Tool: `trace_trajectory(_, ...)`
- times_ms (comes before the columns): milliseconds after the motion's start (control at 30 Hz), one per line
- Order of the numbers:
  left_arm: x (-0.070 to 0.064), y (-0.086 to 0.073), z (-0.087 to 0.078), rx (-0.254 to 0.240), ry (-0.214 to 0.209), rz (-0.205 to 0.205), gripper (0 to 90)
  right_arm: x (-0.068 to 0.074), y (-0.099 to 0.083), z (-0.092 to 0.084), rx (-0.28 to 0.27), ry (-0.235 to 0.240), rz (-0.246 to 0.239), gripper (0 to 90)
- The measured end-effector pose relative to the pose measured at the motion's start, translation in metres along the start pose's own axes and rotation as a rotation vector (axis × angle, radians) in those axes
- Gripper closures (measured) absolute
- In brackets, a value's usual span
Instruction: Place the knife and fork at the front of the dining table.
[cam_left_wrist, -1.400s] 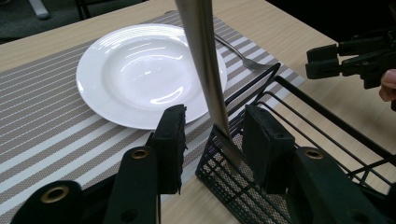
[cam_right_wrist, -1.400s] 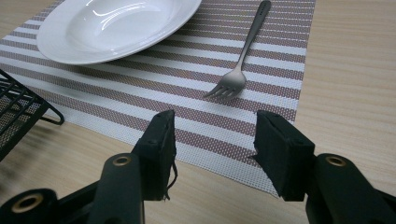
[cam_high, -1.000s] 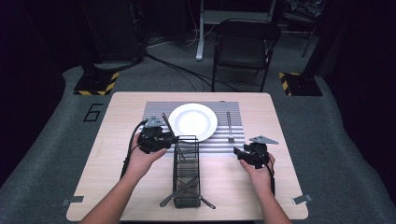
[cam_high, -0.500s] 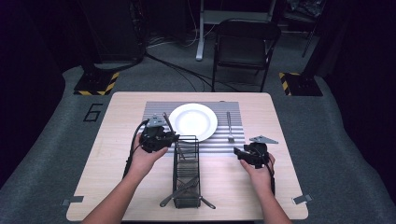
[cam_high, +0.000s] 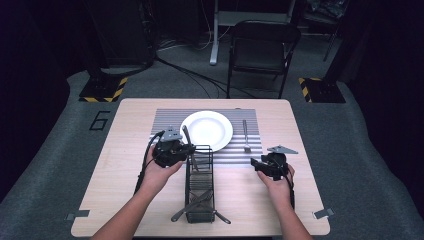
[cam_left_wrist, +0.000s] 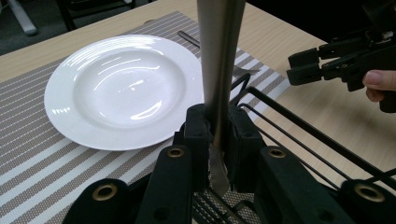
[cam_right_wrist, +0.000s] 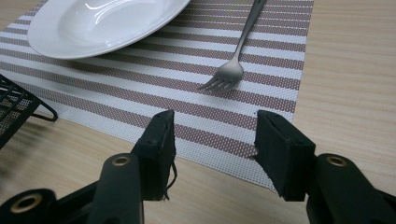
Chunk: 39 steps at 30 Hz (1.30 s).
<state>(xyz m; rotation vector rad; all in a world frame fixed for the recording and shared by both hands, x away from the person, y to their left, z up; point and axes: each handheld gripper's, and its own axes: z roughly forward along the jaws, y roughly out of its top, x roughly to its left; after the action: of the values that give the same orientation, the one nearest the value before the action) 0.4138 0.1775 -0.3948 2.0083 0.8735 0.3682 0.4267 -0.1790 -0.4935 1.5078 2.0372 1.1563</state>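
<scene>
since the left hand-held gripper (cam_left_wrist: 217, 144) is clamped on the knife (cam_left_wrist: 219, 60), lift it straight out of the caddy (cam_high: 200, 185); the right hand-held gripper (cam_right_wrist: 212, 149) waits half-open, empty.

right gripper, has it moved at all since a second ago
No. In the high view the right gripper sits at the same spot beside the placemat's near right corner, just below the fork, with its jaws apart and empty.
</scene>
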Motion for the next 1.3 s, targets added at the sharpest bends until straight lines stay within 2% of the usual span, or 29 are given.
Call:
trace_trajectory(167, -0.004, 0.002, 0.004, -0.013, -0.003, 0.013, 81.1, -0.001, 0.000, 0.001, 0.002, -0.003, -0.002, 47.5)
trace_trajectory(567, -0.007, 0.009, 0.007, 0.004, -0.016, 0.020, 81.6, -0.001, -0.001, 0.001, 0.005, -0.011, -0.009, 47.5)
trace_trajectory(833, -0.008, 0.020, -0.005, -0.001, -0.013, 0.036, 81.7, 0.000, -0.001, 0.001, 0.005, -0.012, -0.015, 47.5)
trace_trajectory(1300, -0.008, 0.044, -0.030, 0.001, -0.010, 0.025, 81.7, -0.001, -0.001, 0.001, 0.007, -0.012, -0.007, 47.5)
